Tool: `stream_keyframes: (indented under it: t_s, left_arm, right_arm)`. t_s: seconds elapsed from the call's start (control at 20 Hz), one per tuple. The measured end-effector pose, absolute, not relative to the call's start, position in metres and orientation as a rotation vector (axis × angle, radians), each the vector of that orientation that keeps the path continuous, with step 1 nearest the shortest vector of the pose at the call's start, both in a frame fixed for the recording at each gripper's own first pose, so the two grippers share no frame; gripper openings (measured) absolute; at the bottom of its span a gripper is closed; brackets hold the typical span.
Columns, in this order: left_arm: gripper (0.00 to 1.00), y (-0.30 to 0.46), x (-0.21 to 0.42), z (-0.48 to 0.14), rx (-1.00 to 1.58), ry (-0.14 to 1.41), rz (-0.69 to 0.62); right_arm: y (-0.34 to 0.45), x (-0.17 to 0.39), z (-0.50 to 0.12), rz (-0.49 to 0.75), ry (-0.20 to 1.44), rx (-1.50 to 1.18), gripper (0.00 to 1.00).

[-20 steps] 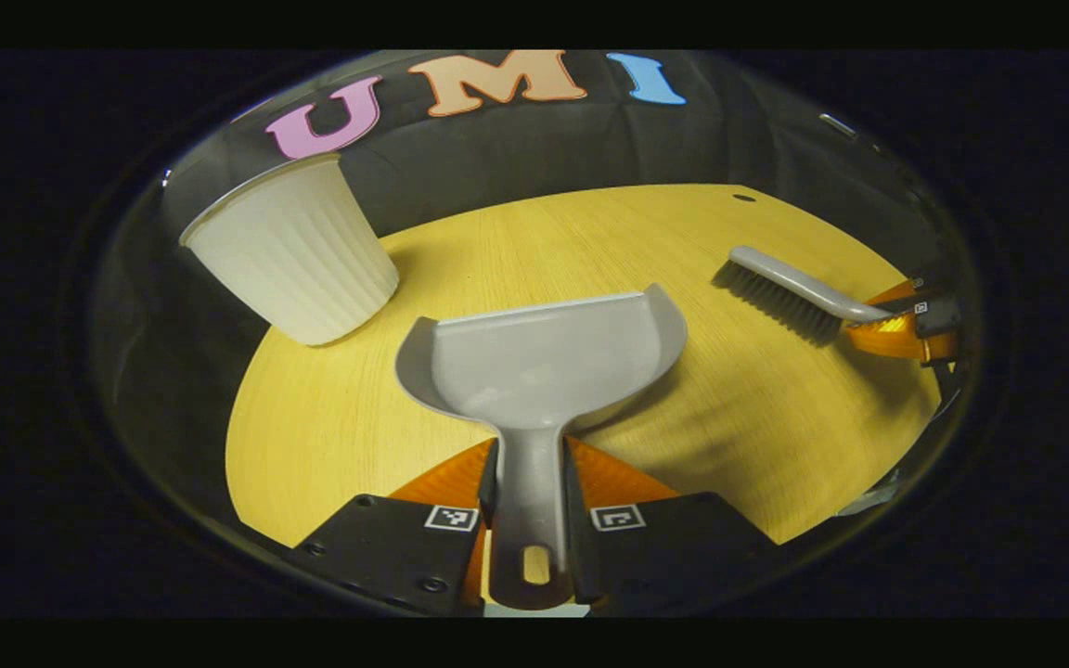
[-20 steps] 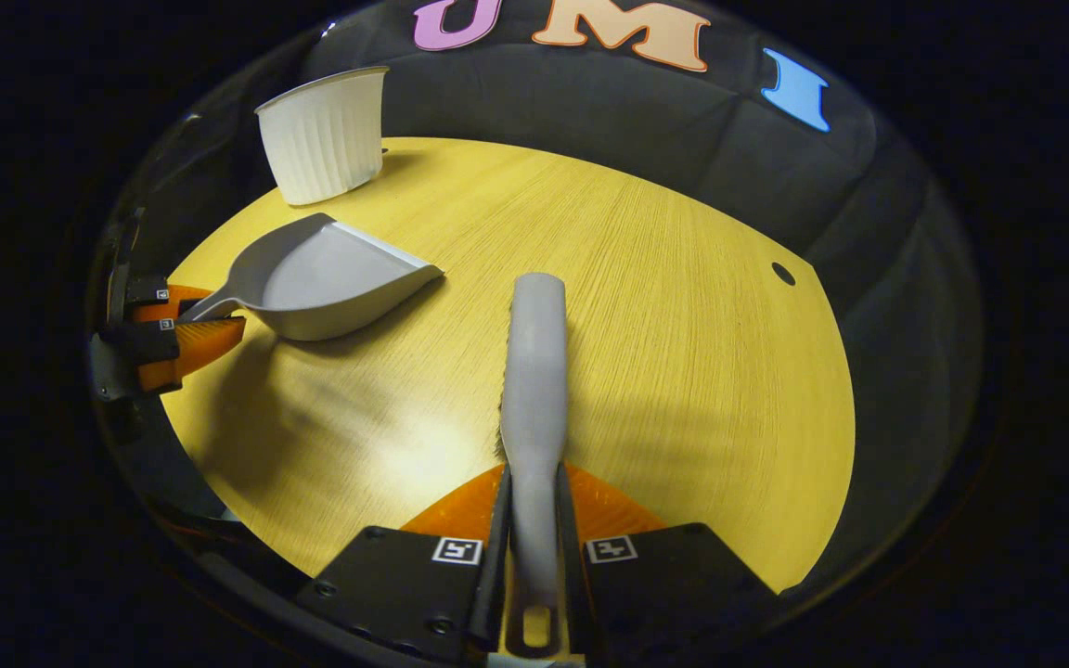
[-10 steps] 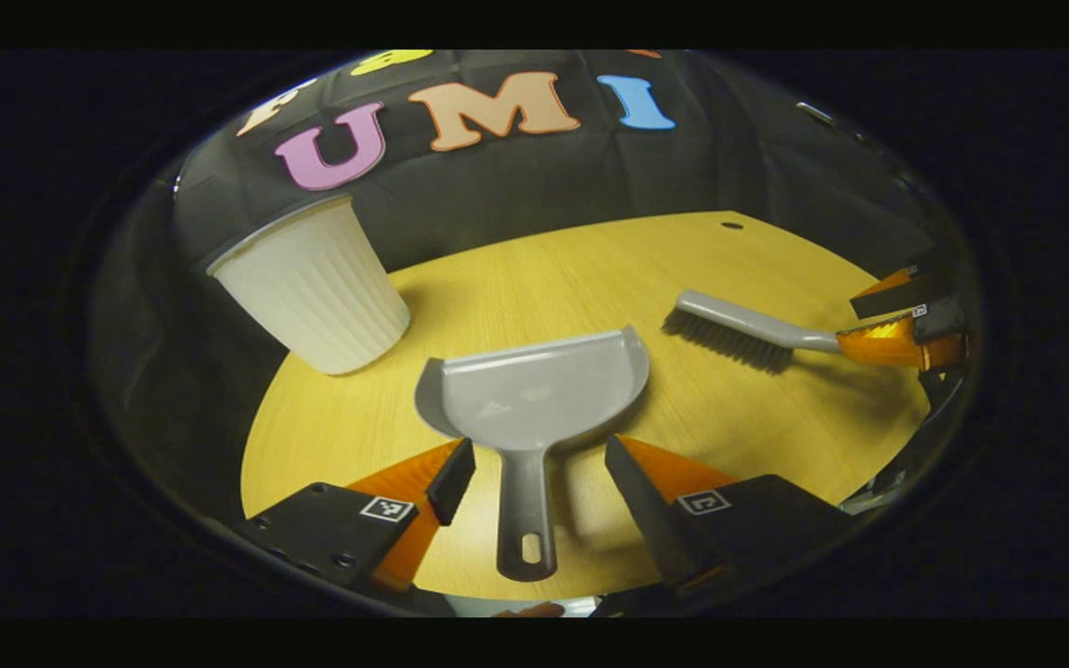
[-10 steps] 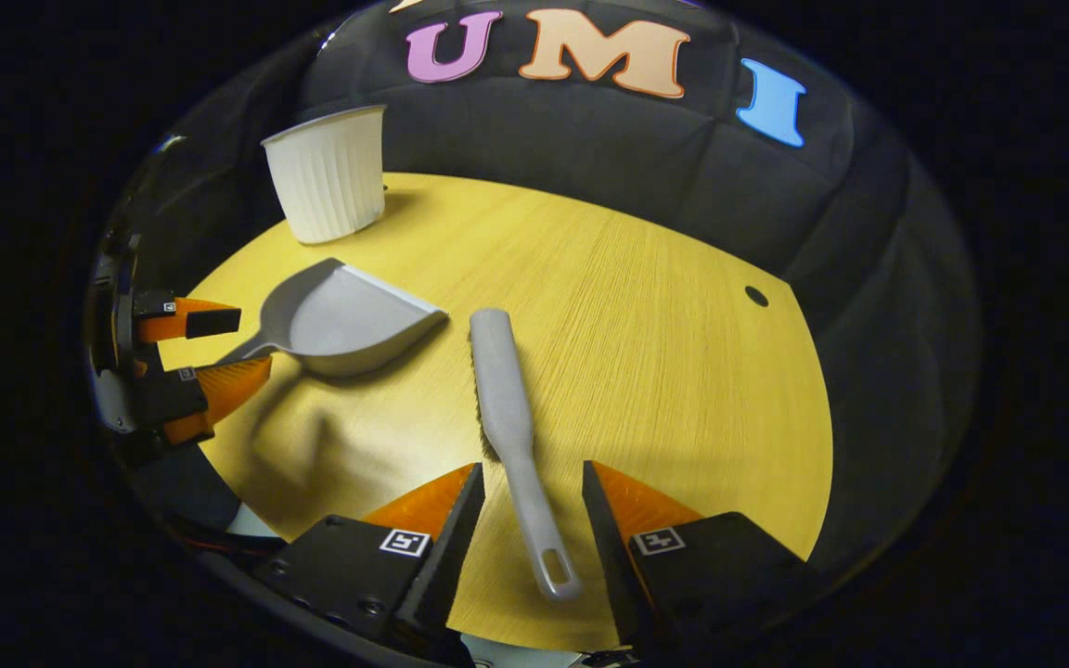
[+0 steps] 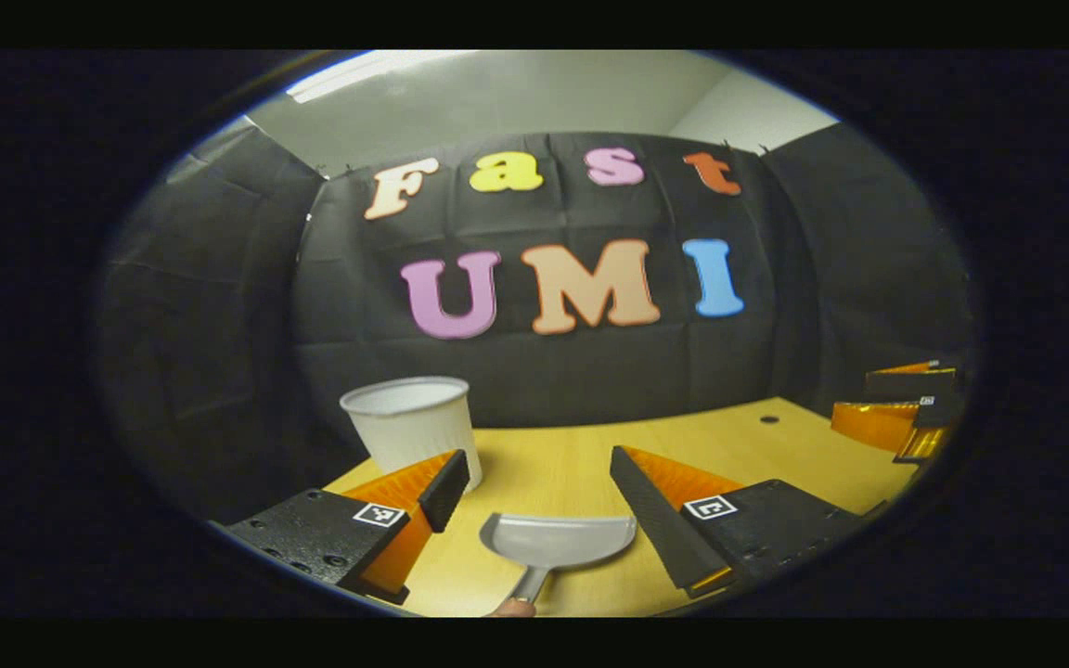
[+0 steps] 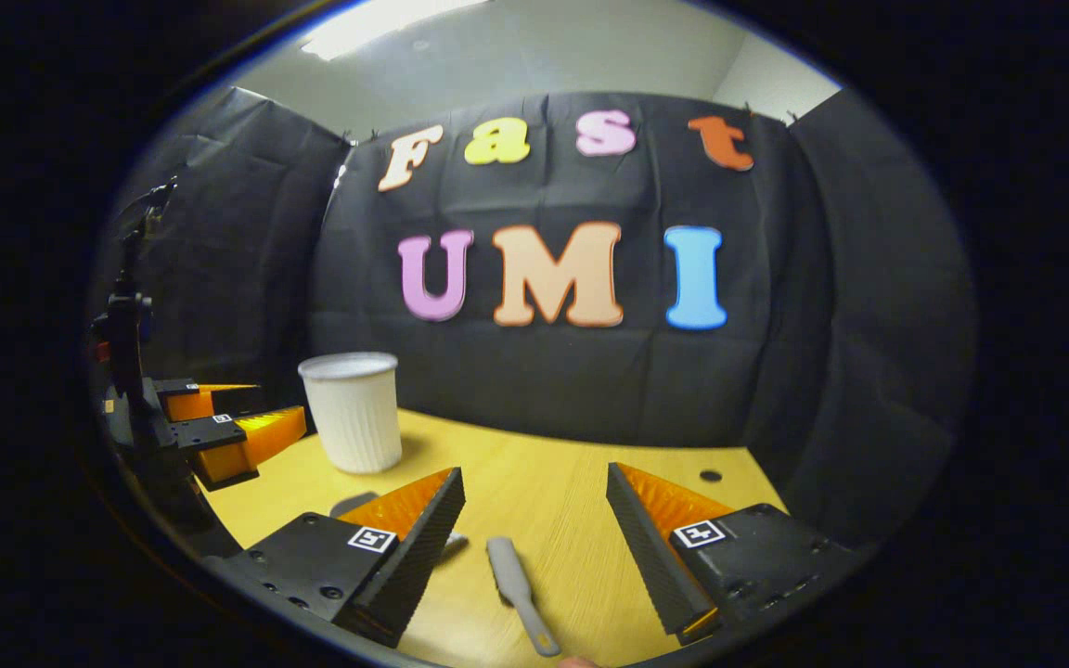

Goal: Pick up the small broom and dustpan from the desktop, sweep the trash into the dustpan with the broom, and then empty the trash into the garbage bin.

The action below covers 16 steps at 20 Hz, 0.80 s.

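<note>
On the left gripper (image 5: 536, 461), jaws spread wide, pinching nothing. Just past and below them, the grey dustpan (image 5: 558, 540), flat on the yellow worktop (image 5: 776, 445), open mouth turned away, thin handle pointing back toward the camera. Farther out and to the left, the white ribbed garbage bin (image 5: 412, 422), upright near the back edge, close to the black wall.

On the right gripper (image 6: 533, 473), also wide-open jaws with nothing in them. Below the gap, the small grey broom (image 6: 511, 580), lying on the worktop with its handle end nearest. Bristles too hard to make out from here.

Probably light, both of them, and made of stiff, smooth plastic. Easy to lift, but likely slippery, so easy to twist in a loose pinch. Best to take the dustpan by its handle, close to where it meets the pan, to keep the pan from drooping or swinging. Best to take the broom by its handle too, near the middle, with the bristles left free and pointing down. Squeeze firmly, not hard.

Probably very light as well, that bin, and easy to knock over. Better to tip the dustpan over its rim without bumping it.
</note>
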<state>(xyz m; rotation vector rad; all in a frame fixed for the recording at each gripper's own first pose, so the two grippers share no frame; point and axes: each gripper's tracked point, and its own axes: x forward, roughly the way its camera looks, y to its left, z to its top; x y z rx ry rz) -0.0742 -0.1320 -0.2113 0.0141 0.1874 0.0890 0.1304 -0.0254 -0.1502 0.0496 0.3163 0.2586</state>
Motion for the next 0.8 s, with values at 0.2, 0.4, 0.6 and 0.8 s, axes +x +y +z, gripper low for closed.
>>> stream_keyframes:
  t_s: [0.2,0.4,0.6,0.8]
  left_arm:
    - [0.93,-0.146,-0.053,-0.156,0.015,0.066,0.015]
    - [0.93,-0.15,-0.046,-0.136,0.085,0.008,-0.041]
    - [0.93,-0.154,-0.044,-0.138,0.068,0.011,-0.067]
    - [0.93,-0.153,-0.039,-0.142,0.058,0.023,-0.067]
  right_arm:
    - [-0.044,0.135,-0.067,0.167,0.153,0.078,0.92]
    - [-0.048,0.138,-0.019,0.084,0.037,0.056,0.92]
    - [-0.039,0.123,-0.016,0.084,0.058,0.014,0.92]
    - [-0.033,0.127,-0.016,0.068,0.067,0.023,0.92]
